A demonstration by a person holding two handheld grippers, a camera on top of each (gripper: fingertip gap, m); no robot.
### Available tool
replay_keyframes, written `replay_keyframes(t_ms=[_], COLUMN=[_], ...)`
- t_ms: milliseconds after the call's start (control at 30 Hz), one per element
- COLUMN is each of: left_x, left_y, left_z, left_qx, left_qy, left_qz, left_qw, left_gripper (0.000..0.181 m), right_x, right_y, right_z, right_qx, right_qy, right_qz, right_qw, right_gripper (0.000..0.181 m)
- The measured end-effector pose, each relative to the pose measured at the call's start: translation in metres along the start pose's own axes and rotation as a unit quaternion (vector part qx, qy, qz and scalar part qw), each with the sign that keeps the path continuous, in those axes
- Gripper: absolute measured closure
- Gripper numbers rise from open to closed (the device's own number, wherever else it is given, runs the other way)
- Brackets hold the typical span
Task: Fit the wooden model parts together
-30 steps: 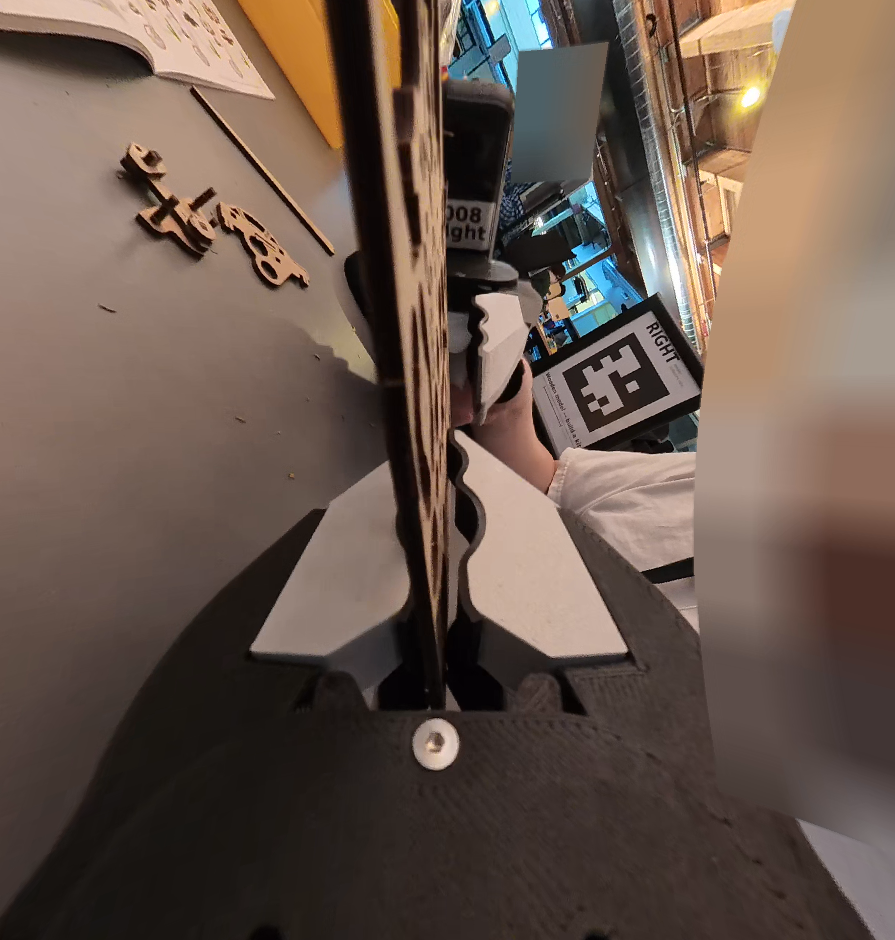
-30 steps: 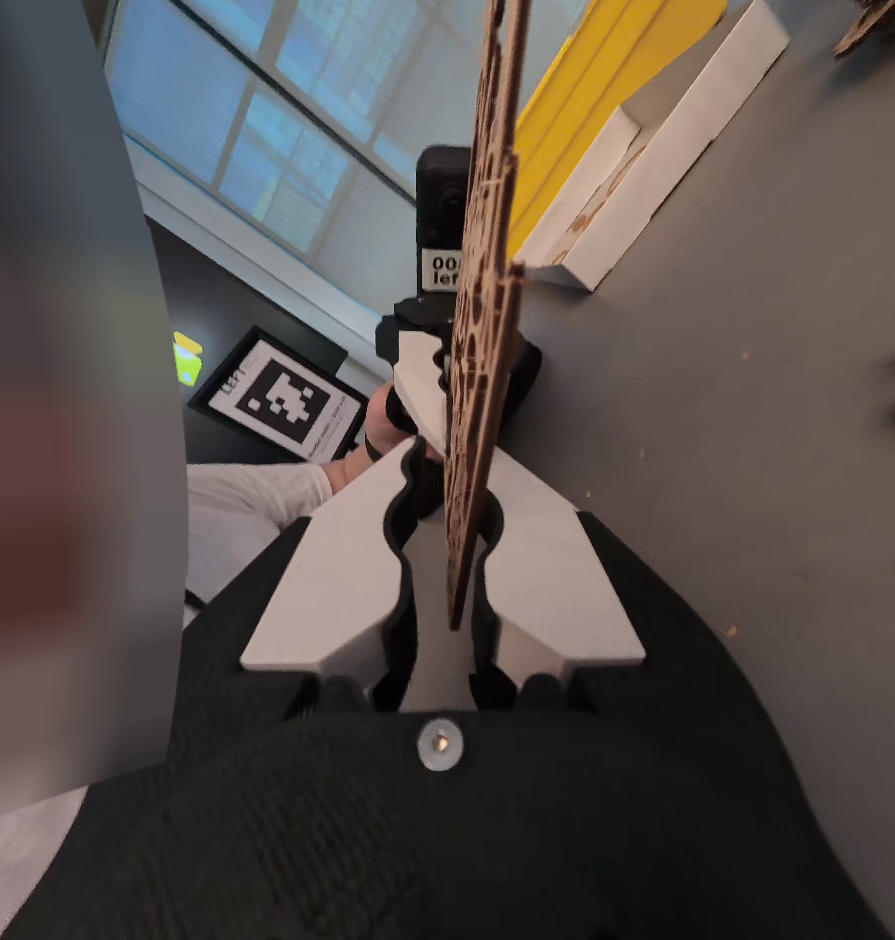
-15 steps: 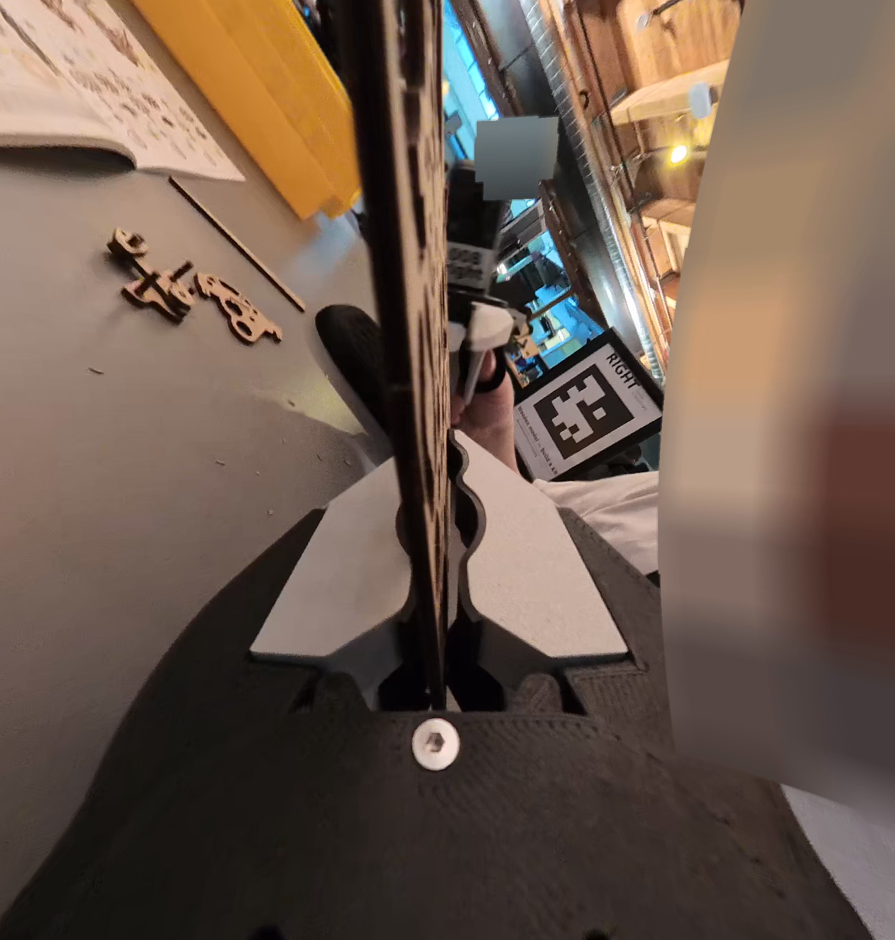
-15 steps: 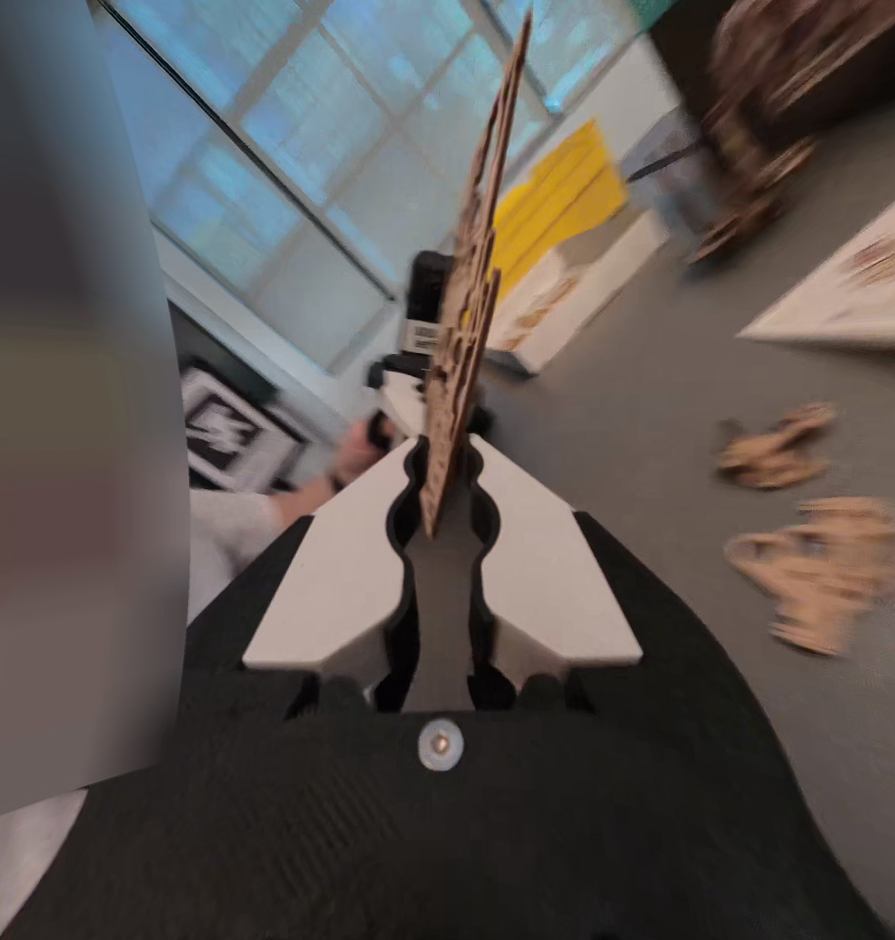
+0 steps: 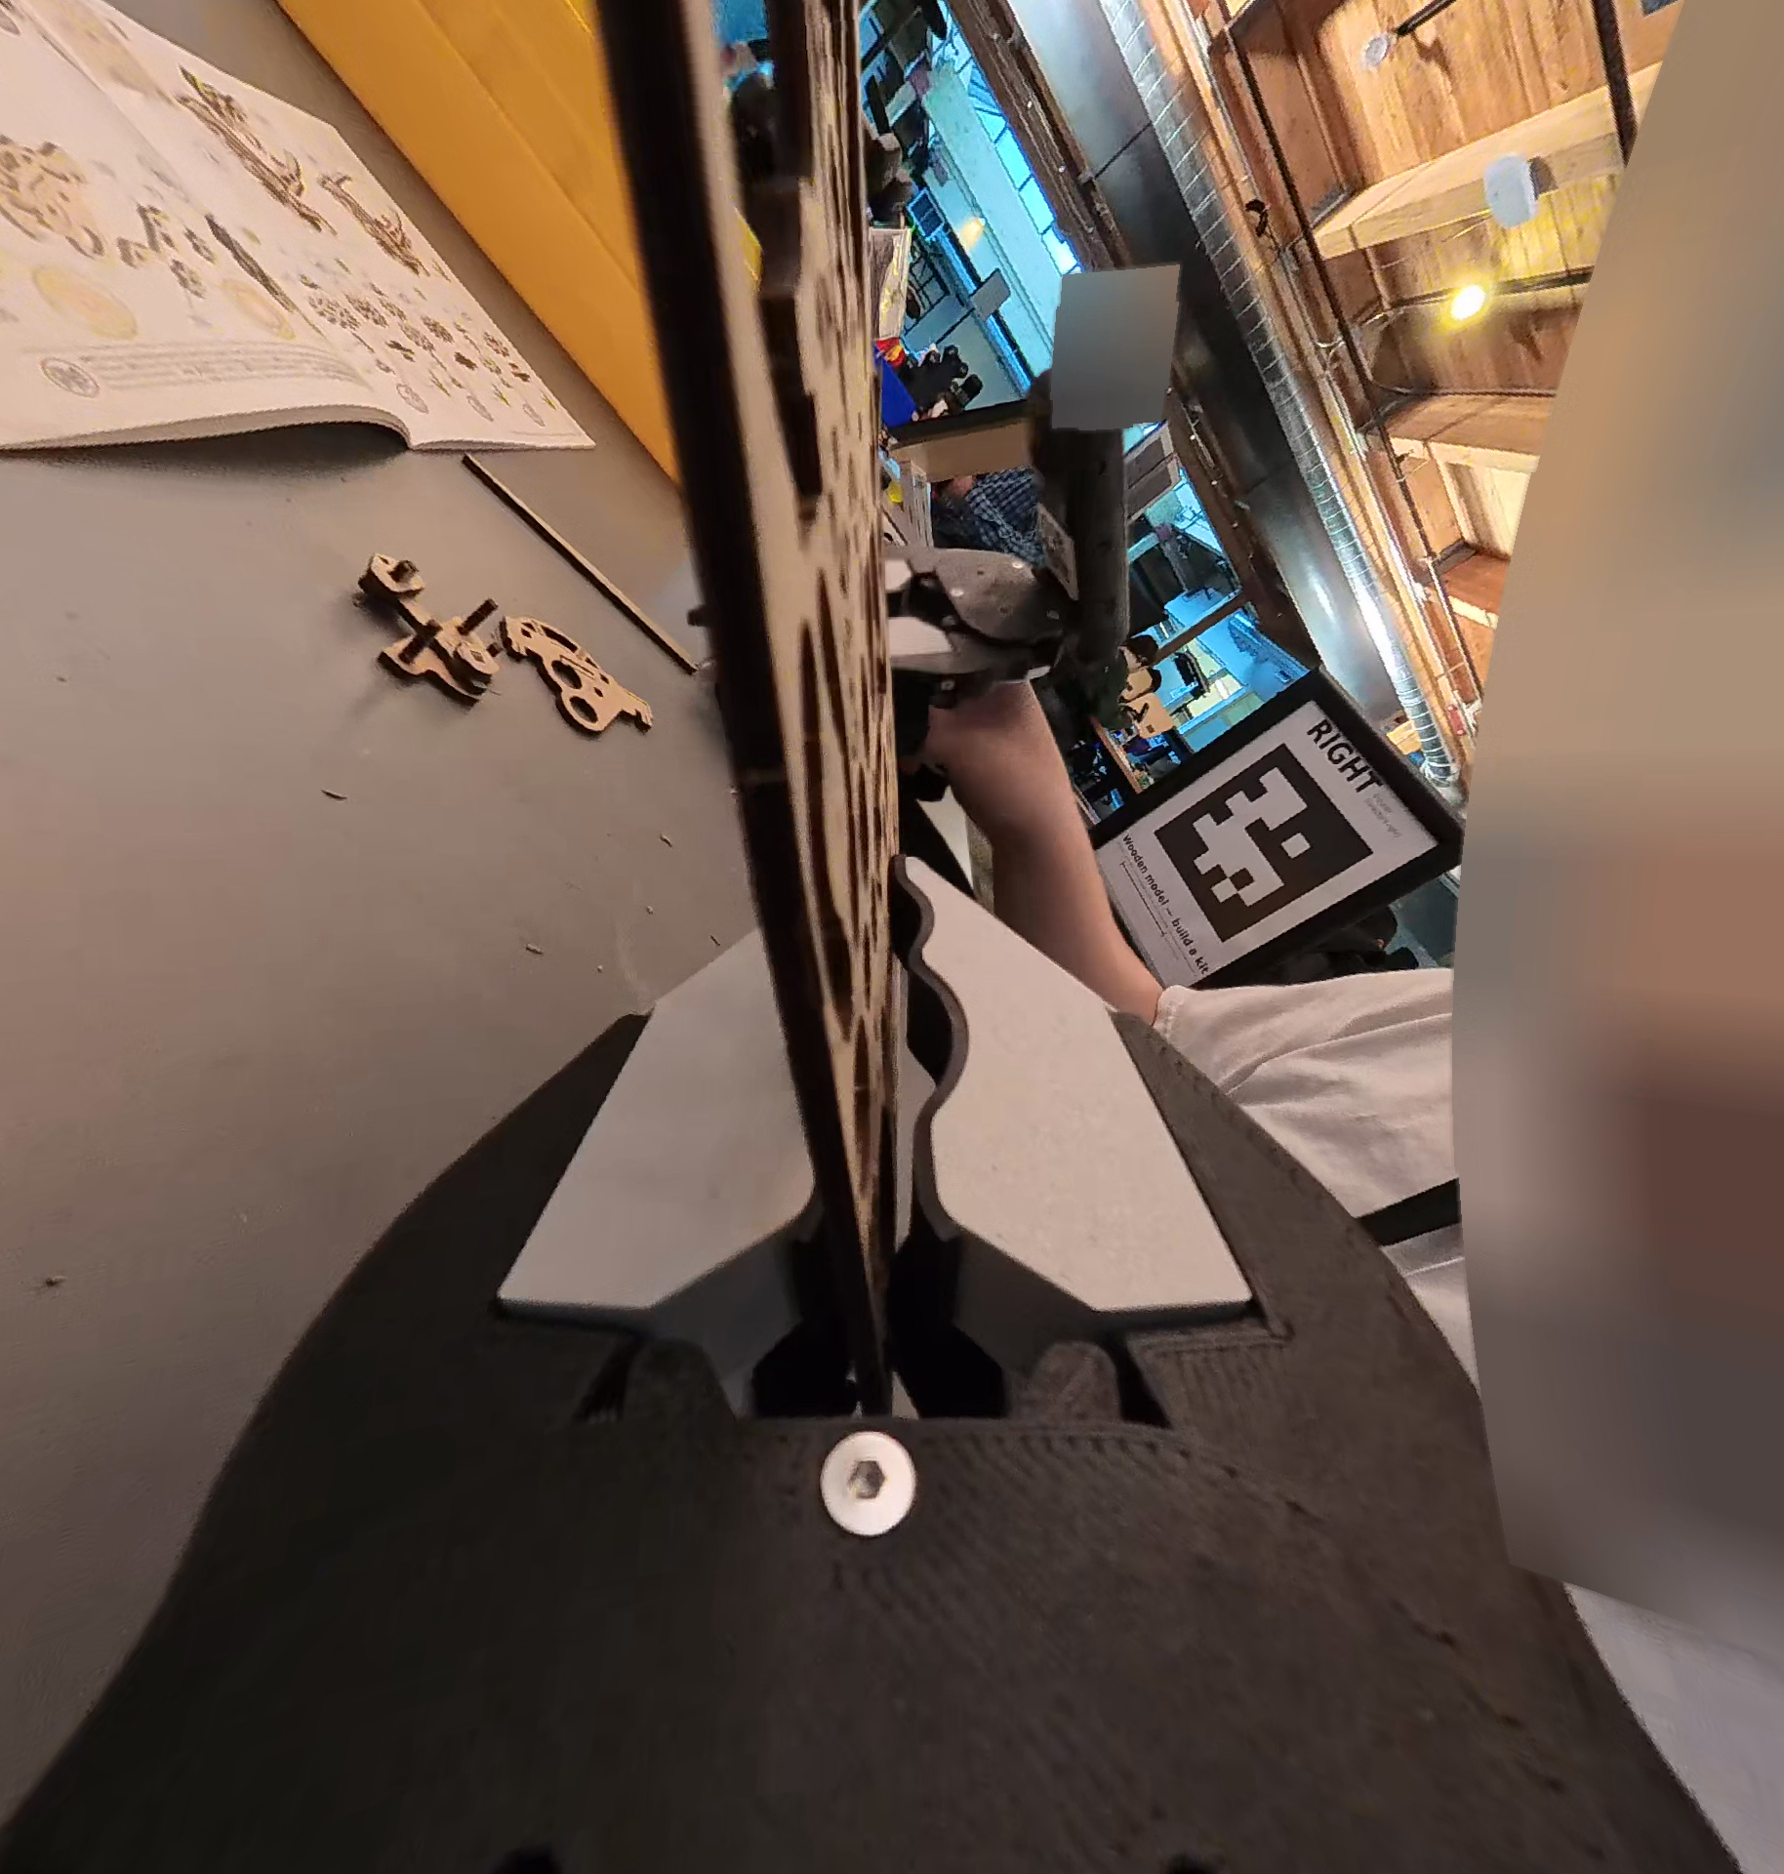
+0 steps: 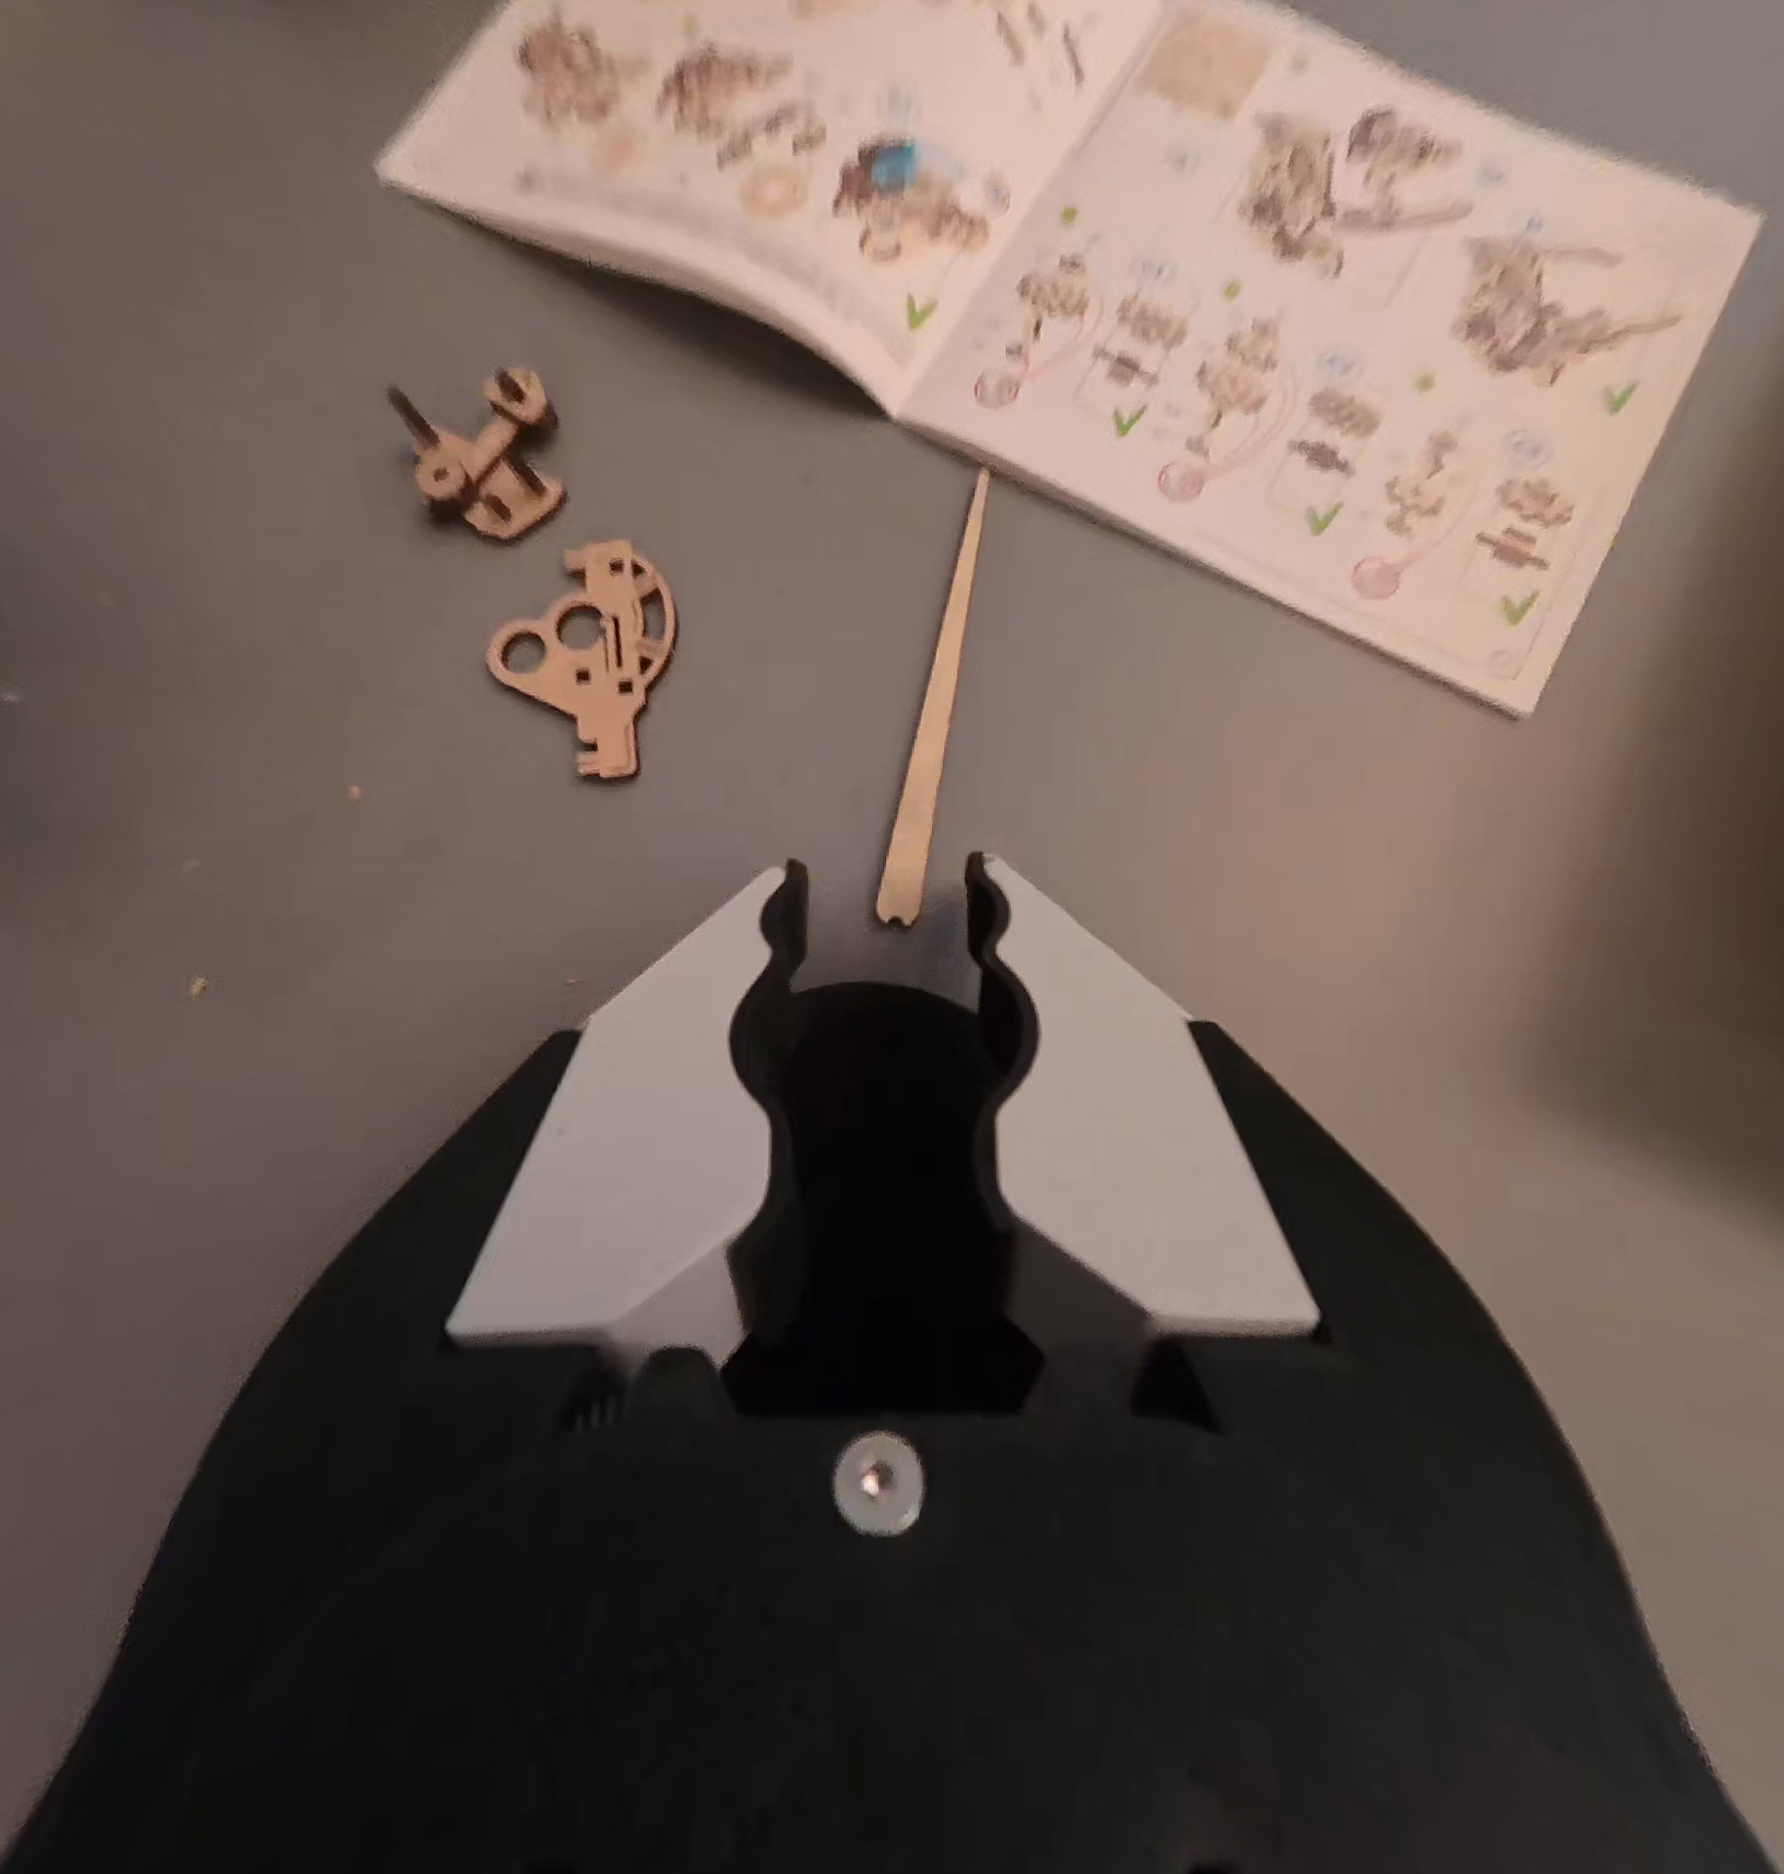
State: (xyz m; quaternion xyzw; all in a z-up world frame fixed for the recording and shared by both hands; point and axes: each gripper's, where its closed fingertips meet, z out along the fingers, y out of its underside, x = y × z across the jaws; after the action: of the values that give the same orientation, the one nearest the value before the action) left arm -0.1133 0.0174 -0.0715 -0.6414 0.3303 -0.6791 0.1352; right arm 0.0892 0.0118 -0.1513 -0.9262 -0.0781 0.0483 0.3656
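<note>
While clamped edgewise in the left tool [image 5: 868,1014], the wooden sheet [image 5: 766,507]; right tool [image 6: 888,882] spread, empty.

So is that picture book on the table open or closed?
Open. The booklet lies flat on the grey table with two pages spread either side of a middle fold, drawings showing on both.

Grey table [image 6: 209,1014]: booklet [image 6: 1121,254], two wooden parts [image 6: 589,659], probably stick [image 6: 939,690].

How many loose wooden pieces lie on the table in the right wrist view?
3: a small slotted assembly at upper left, a flat cut-out piece just below it, a thin wooden strip ahead of the open right gripper. Others may lie outside view.
</note>
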Motion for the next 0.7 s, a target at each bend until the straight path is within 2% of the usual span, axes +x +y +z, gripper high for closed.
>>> replay_keyframes(t_ms=[33, 133, 233, 300, 400, 467, 600, 633, 700], left_x=[0.000, 0.001, 0.000, -0.001, -0.005, -0.008, -0.019, -0.020, -0.024], left_y=[-0.001, -0.001, 0.000, -0.002, -0.005, -0.007, -0.013, -0.012, -0.010], left_z=[0.000, -0.001, 0.000, -0.001, -0.003, -0.006, -0.011, -0.010, -0.009], left_qx=[0.002, 0.002, 0.000, 0.002, 0.006, 0.011, 0.016, 0.013, 0.005], left_qy=[0.000, -0.003, -0.007, -0.009, -0.019, -0.035, -0.106, -0.120, -0.151], left_qz=[0.001, 0.007, 0.011, 0.011, 0.016, 0.029, 0.082, 0.093, 0.120], left_qw=[1.000, 1.000, 1.000, 1.000, 1.000, 0.999, 0.991, 0.988, 0.981], left_gripper=[0.181, 0.181, 0.181, 0.181, 0.181, 0.181, 0.181, 0.181, 0.181], right_x=[0.001, 0.006, 0.004, 0.001, -0.002, -0.008, -0.077, -0.091, -0.119], right_y=[0.001, 0.007, 0.004, 0.001, -0.003, -0.011, -0.054, -0.059, -0.055], right_z=[0.001, 0.005, 0.008, 0.010, 0.008, -0.007, -0.079, -0.090, -0.092], right_qx=[-0.009, -0.050, -0.051, -0.044, -0.024, 0.004, 0.087, 0.084, 0.051], right_qy=[0.010, 0.017, -0.002, -0.028, -0.052, -0.061, -0.150, -0.152, -0.167], right_qz=[-0.005, 0.002, 0.008, 0.002, -0.010, -0.017, -0.062, -0.090, -0.129], right_qw=[1.000, 0.999, 0.999, 0.999, 0.998, 0.998, 0.983, 0.981, 0.976], right_gripper=[0.153, 0.157, 0.162, 0.174, 0.175, 0.175, 0.175, 0.175, 0.175])
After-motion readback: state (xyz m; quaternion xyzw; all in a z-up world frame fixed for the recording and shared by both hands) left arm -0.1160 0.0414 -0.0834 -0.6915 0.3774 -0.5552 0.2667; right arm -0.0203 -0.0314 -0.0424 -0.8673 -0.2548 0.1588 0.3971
